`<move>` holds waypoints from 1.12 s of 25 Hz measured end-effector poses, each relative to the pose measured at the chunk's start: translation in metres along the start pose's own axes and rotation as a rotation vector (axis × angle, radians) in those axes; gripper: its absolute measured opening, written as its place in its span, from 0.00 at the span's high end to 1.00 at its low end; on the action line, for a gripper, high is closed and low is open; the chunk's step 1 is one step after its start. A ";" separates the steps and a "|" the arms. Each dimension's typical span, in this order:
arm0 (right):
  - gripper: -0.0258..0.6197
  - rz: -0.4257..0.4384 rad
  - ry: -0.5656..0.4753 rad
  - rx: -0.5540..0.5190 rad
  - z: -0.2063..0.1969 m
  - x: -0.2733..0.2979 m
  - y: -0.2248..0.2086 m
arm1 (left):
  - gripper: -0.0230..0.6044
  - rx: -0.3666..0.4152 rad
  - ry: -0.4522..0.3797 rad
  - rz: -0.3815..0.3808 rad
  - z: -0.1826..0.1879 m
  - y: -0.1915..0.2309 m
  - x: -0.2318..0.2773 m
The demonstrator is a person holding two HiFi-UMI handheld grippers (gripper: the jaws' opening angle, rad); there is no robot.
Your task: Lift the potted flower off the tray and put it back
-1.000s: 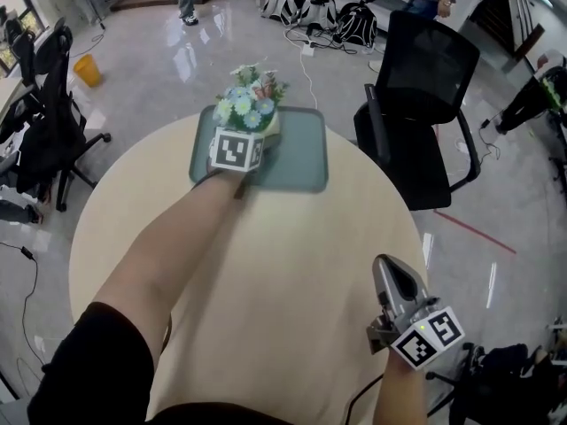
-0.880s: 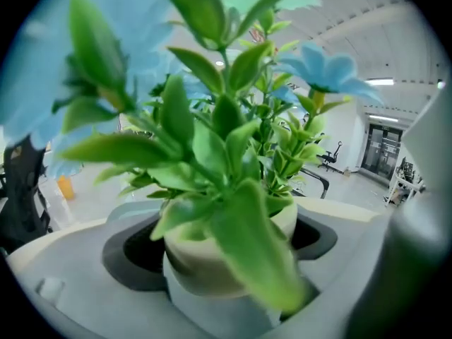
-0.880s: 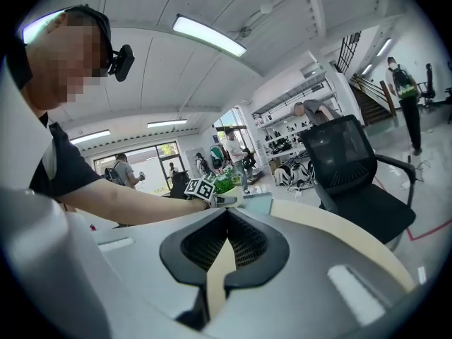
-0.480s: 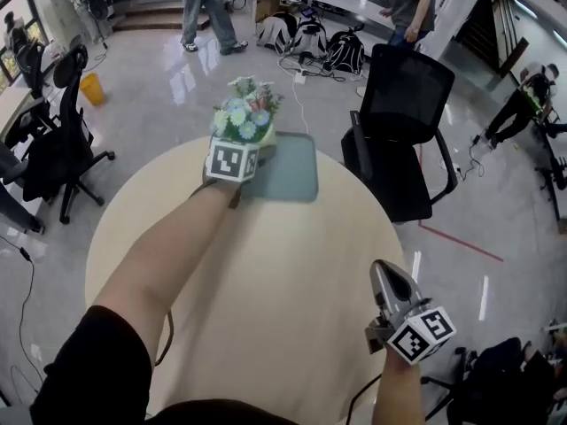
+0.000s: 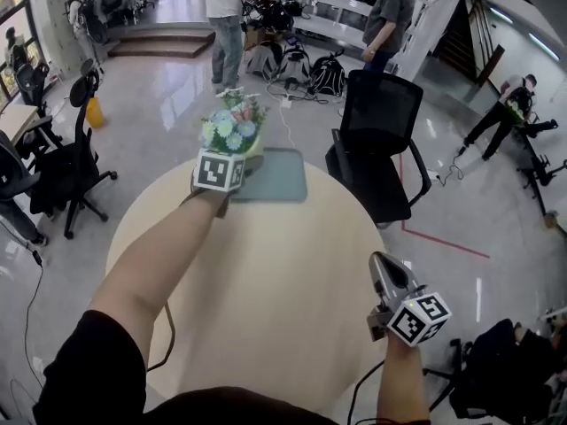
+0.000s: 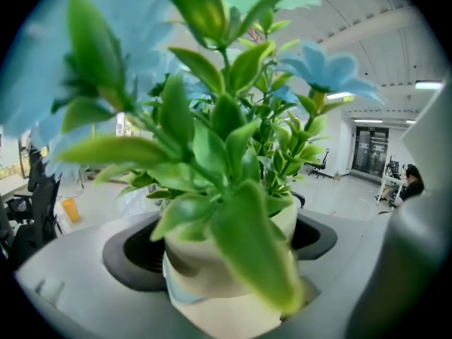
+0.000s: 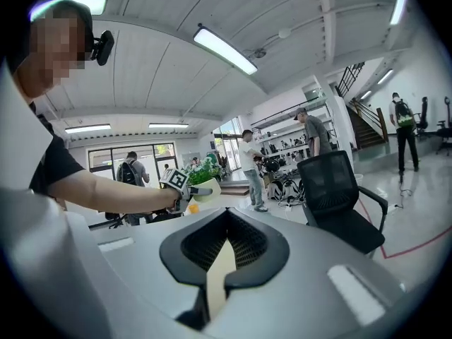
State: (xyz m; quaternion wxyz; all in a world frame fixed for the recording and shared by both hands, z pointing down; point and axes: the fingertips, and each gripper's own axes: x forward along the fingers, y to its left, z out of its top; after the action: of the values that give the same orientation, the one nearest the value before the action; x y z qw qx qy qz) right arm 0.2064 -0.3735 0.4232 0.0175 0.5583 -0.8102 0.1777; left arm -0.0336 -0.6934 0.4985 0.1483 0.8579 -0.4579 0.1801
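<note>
On my feed I'm seeing the pale round bench (image 5: 283, 264) sitting on a shiny grey floor (image 5: 159, 87), with a black mesh office chair (image 5: 379, 122) parked just beside its far right edge. One person (image 5: 225, 25) and another (image 5: 387, 16) are standing by the bags (image 5: 306, 65) at the back. A yellow bin (image 5: 93, 112) is sitting far left, and red tape (image 5: 443, 242) is running across the floor on the right.

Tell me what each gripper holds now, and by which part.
The left gripper grips the potted flower by the sides of its cream pot, up off the tray. The right gripper holds nothing; its jaws are together.
</note>
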 end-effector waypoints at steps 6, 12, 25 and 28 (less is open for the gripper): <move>0.94 -0.035 -0.031 -0.007 0.011 -0.049 0.029 | 0.15 0.036 -0.007 -0.048 0.004 -0.037 -0.063; 0.94 -0.089 -0.049 -0.019 0.015 -0.120 0.042 | 0.15 0.053 -0.019 -0.120 0.008 -0.108 -0.111; 0.94 -0.237 -0.126 0.008 0.010 -0.244 -0.004 | 0.15 0.134 0.018 -0.298 -0.013 -0.273 -0.111; 0.94 -0.273 -0.130 0.013 0.007 -0.268 -0.021 | 0.15 0.148 0.033 -0.334 -0.022 -0.310 -0.099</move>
State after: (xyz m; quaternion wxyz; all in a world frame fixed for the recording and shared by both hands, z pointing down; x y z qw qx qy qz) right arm 0.3278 -0.1414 0.3616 -0.0144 0.6735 -0.7252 0.1424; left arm 0.1715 -0.4457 0.4466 0.1202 0.9275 -0.2920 0.2001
